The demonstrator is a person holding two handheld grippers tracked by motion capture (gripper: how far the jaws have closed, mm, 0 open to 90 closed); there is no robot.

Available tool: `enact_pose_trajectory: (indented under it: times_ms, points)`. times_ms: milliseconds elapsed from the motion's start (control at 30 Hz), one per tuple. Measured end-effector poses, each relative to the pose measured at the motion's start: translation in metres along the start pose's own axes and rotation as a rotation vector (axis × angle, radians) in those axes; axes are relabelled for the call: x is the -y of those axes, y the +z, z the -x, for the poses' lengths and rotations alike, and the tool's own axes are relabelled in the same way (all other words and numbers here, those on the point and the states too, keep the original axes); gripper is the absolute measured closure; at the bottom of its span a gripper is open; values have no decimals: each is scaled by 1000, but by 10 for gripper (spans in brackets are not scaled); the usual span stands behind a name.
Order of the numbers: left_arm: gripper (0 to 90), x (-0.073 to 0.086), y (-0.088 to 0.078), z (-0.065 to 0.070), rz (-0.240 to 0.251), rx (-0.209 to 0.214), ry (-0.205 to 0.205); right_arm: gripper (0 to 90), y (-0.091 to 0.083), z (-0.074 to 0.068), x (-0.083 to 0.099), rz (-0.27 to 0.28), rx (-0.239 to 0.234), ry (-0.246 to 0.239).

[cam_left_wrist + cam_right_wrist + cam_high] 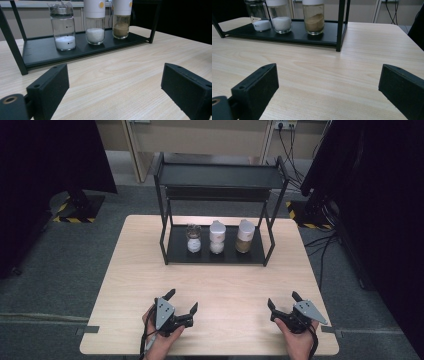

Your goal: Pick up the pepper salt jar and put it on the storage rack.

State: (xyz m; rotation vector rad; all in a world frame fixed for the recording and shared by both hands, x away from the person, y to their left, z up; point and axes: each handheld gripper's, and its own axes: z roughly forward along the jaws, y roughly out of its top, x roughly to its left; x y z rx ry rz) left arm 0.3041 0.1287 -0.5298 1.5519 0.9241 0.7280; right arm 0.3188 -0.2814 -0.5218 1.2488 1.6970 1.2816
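Three jars stood in a row on the bottom shelf of one black two-tier rack (pixel 215 251) at the far middle of the tabletop (pixel 135 270). Left on the shelf was a clear jar (pixel 193 239) with a metal-coloured top and a low layer of white powder; small dark marks on its glass were too small to read. At the shelf's centre stood a white-capped jar (pixel 216 237) of white grains, its cap cut off at the top edge in both gripper views. Right on the shelf stood a second white-capped jar (pixel 244 236) of brown powder; an orange dot showed on each white cap in the left gripper view, with no legible writing. Two tongs lay well in front of the rack, near the tabletop's front edge: the left tongs (pixel 181 301) and the right tongs (pixel 283 300), each held in one hand, jaws spread wide and gripping nothing. The rack's upper shelf hid the wall behind it.
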Motion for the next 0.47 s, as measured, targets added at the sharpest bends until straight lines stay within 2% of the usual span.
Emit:
enact_pose_trajectory:
  times_ms: [467]
  points:
    - [72, 0, 0, -1, -5, 3, -4, 29, -1, 1, 0, 11, -5, 4]
